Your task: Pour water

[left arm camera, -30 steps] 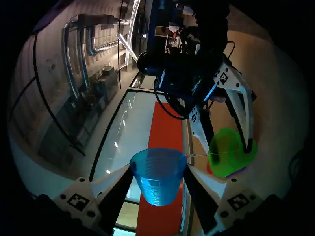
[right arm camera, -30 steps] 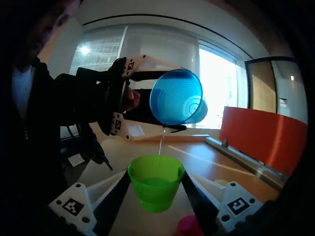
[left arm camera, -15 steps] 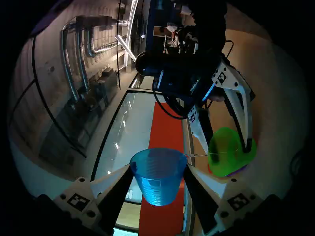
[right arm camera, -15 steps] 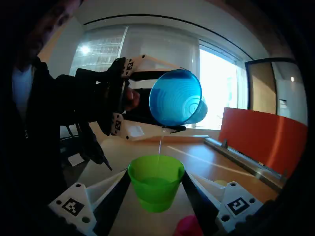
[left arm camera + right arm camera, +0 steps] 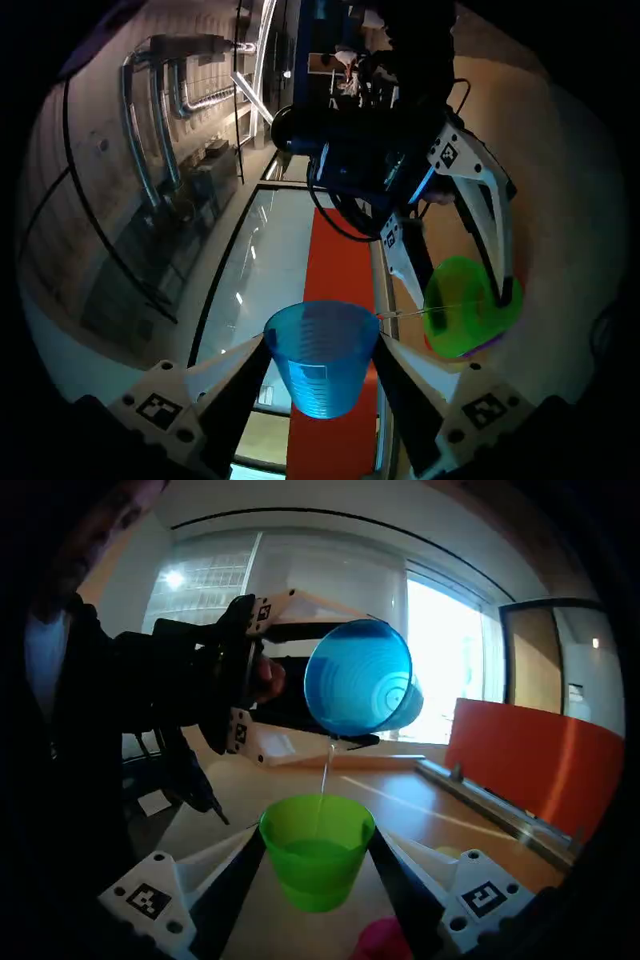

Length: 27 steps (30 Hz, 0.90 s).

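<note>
One thin water stream (image 5: pixel 324 778) falls from the blue cup (image 5: pixel 356 680), gripped tilted in the raised left claw (image 5: pixel 322 344), into the upright green cup (image 5: pixel 318 864) clamped in the right claw (image 5: pixel 318 836) directly below.

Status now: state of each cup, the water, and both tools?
blue cup: tilted over, pouring from its lower rim
green cup: upright, partly filled, below the blue cup
water stream: thin, falling into the green cup
left tool: shut on the blue cup
right tool: shut on the green cup
</note>
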Each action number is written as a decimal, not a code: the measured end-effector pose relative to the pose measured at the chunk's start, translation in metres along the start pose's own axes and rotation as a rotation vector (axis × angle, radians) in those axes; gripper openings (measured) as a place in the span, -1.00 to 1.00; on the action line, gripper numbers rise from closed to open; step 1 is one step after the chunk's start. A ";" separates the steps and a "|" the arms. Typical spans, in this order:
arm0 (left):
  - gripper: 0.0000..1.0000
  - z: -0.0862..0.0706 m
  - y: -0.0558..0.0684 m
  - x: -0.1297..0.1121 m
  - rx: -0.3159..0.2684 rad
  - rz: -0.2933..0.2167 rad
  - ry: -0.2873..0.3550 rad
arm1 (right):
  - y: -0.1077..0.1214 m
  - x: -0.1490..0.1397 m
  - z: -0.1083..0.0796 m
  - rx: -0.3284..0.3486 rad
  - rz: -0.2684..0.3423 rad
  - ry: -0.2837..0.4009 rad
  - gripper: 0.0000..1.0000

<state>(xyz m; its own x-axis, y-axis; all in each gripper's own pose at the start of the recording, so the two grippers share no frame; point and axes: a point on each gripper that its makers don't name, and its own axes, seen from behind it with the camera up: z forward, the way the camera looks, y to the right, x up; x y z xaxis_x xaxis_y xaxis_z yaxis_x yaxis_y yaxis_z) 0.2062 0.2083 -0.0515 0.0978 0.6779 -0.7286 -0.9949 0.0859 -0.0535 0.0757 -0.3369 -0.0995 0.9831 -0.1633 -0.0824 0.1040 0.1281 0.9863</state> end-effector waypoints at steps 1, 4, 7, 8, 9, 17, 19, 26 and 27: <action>0.69 0.000 0.000 0.000 0.000 0.002 0.000 | 0.000 0.000 0.000 0.000 0.000 -0.001 0.81; 0.69 0.000 0.000 0.000 0.001 0.007 -0.001 | -0.001 -0.001 0.000 0.000 -0.002 -0.002 0.81; 0.69 0.000 -0.001 0.001 0.003 0.011 0.000 | 0.000 -0.001 0.000 0.000 -0.003 -0.003 0.81; 0.69 0.000 -0.001 0.001 0.004 0.012 0.001 | 0.000 -0.001 0.000 0.000 -0.002 -0.003 0.81; 0.70 0.000 -0.001 0.001 0.004 0.014 0.000 | 0.000 -0.001 0.000 0.000 -0.003 -0.003 0.81; 0.70 -0.001 -0.001 -0.001 0.002 0.028 -0.004 | -0.001 -0.001 0.001 0.001 -0.008 -0.006 0.81; 0.70 -0.002 -0.002 0.000 0.004 0.029 -0.004 | -0.002 -0.002 0.001 0.002 -0.011 -0.006 0.81; 0.69 -0.003 -0.006 0.000 0.010 0.041 -0.005 | -0.003 -0.001 0.001 0.004 -0.017 -0.007 0.81; 0.69 -0.004 -0.007 -0.001 0.011 0.043 -0.005 | -0.003 -0.001 0.001 0.004 -0.017 -0.007 0.81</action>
<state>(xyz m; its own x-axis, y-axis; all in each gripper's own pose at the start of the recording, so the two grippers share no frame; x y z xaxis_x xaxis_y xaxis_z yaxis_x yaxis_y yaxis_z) 0.2125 0.2048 -0.0533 0.0549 0.6849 -0.7265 -0.9978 0.0644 -0.0148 0.0743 -0.3381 -0.1026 0.9801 -0.1722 -0.0984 0.1201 0.1209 0.9854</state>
